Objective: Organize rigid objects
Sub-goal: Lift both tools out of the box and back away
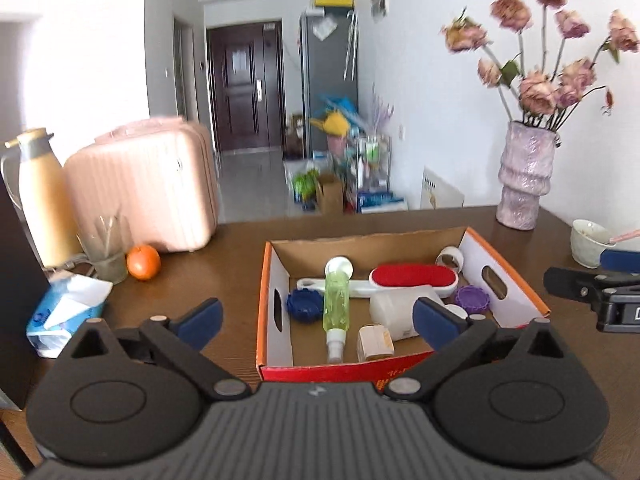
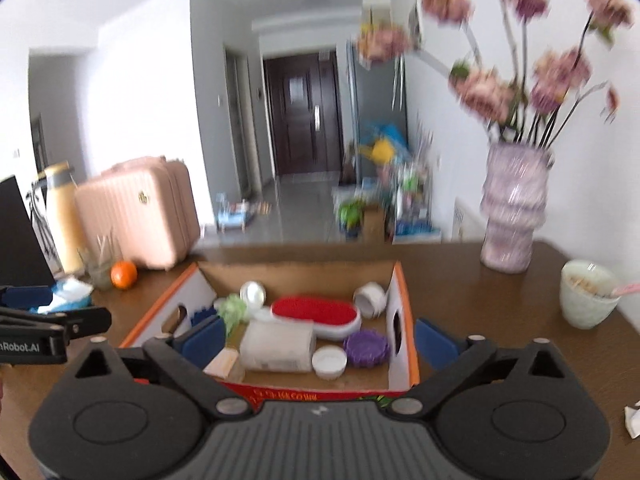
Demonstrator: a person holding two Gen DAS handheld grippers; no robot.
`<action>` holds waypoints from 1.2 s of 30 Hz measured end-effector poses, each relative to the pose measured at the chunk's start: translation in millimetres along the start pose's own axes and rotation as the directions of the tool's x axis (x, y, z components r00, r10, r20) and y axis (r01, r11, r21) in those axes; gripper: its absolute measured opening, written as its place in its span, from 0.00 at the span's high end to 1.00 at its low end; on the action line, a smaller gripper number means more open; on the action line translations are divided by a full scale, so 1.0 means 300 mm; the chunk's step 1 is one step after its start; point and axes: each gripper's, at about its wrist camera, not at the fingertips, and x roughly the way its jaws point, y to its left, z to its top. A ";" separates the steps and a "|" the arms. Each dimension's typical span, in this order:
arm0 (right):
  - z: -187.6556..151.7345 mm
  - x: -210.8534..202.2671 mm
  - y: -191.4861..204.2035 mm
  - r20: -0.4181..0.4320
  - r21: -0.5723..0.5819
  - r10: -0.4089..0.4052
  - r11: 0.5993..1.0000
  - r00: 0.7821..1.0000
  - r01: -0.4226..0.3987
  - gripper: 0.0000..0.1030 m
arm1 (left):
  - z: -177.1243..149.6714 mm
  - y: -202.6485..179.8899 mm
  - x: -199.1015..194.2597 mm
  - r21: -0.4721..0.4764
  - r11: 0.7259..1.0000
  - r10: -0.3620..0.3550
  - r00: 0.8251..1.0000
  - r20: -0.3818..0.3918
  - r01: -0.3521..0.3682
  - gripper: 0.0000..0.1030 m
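An open cardboard box [image 1: 516, 276] with orange edges stands on the brown table and also shows in the right wrist view [image 2: 404, 320]. In it lie a green spray bottle [image 1: 336, 300], a red and white lint brush [image 1: 412, 278], a white jar [image 1: 400, 308], a blue lid [image 1: 304, 305], a purple lid [image 1: 472, 298], a tape roll [image 1: 450, 259] and a small beige box [image 1: 374, 342]. My left gripper [image 1: 320, 320] is open and empty, in front of the box. My right gripper [image 2: 318, 340] is open and empty, over the box's near edge.
On the left stand a pink suitcase [image 1: 148, 188], a cream thermos [image 1: 44, 200], a glass of sticks [image 1: 106, 248], an orange [image 1: 143, 262] and a tissue pack [image 1: 64, 312]. On the right stand a purple vase of flowers [image 1: 524, 176] and a white bowl [image 2: 586, 300].
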 end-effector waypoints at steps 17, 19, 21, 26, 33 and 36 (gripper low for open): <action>-0.131 -0.261 0.064 0.150 -0.036 -0.012 0.999 0.989 0.017 0.00 | -0.145 0.009 -0.255 -0.042 0.999 -0.010 0.983 0.186 0.019 0.00; -0.144 -0.281 0.070 0.150 -0.033 -0.011 0.999 0.989 0.016 0.00 | -0.159 0.020 -0.284 -0.056 0.998 -0.006 0.982 0.189 0.017 0.00; -0.167 -0.312 0.077 0.147 -0.026 -0.010 1.000 0.989 0.014 0.00 | -0.190 0.033 -0.334 -0.070 0.997 -0.006 0.979 0.206 0.020 0.00; -0.291 -0.446 0.103 0.154 -0.030 0.000 1.000 0.988 0.005 0.00 | -0.334 0.047 -0.512 -0.082 0.996 0.007 0.954 0.299 0.018 0.00; -0.510 -0.655 0.182 0.083 -0.109 0.010 0.994 0.996 -0.001 0.00 | -0.570 0.047 -0.690 -0.007 0.999 0.040 0.965 0.258 -0.040 0.00; -0.595 -0.759 0.236 0.065 -0.123 -0.016 0.992 0.998 0.024 0.00 | -0.672 0.043 -0.760 -0.006 0.997 0.071 0.982 0.177 -0.071 0.00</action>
